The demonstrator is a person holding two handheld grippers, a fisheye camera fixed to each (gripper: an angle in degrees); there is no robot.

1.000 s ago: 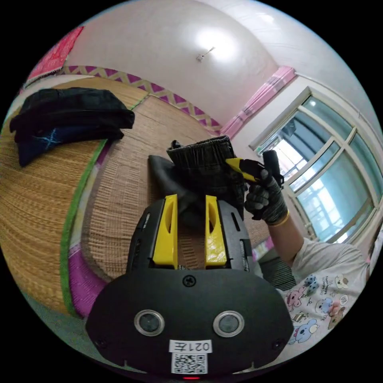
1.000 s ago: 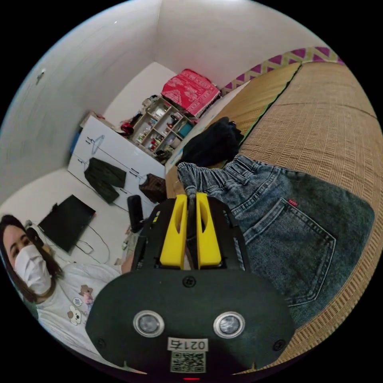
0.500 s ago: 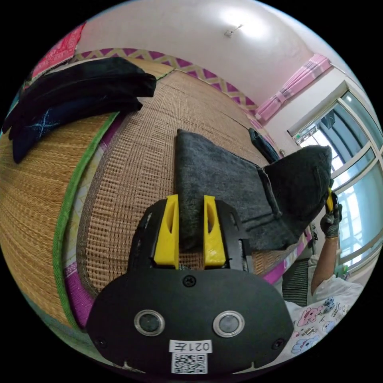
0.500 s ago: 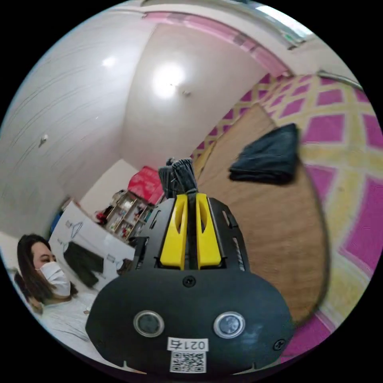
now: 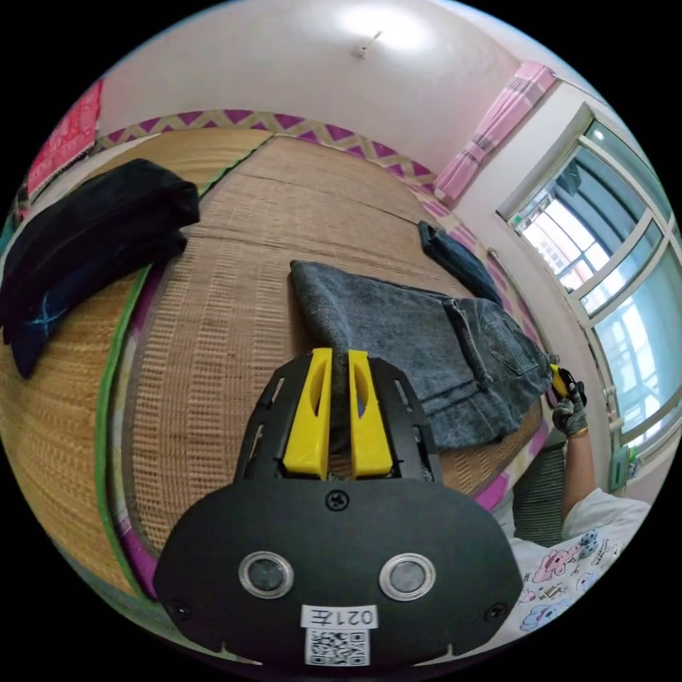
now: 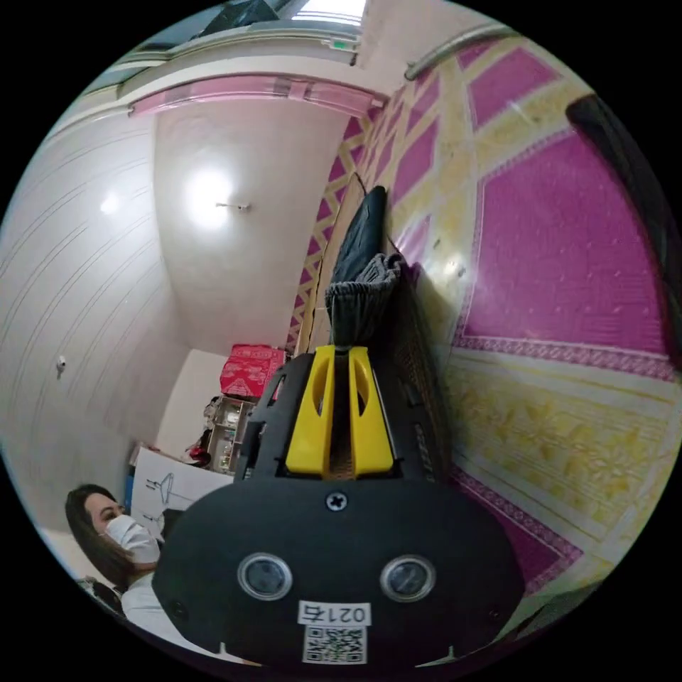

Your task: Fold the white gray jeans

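Now jeans (image 5: 426,341) flat on mat (image 5: 227,298) — both grippers (image 5: 339,359) (image 6: 339,355) clamped on fabric.

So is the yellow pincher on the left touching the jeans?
Touching. In the left gripper view, the left gripper has both yellow jaws pressed on the end of the jeans.

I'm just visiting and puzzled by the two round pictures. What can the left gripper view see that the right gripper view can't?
Left gripper view: the jeans spread on a woven mat, a dark clothes pile, a window, and the right gripper at the far end.

Right gripper view: a shelf, a pink patterned cover and a person's head.

Both: yellow jaws shut on grey denim, a dark folded garment, the ceiling lamp.
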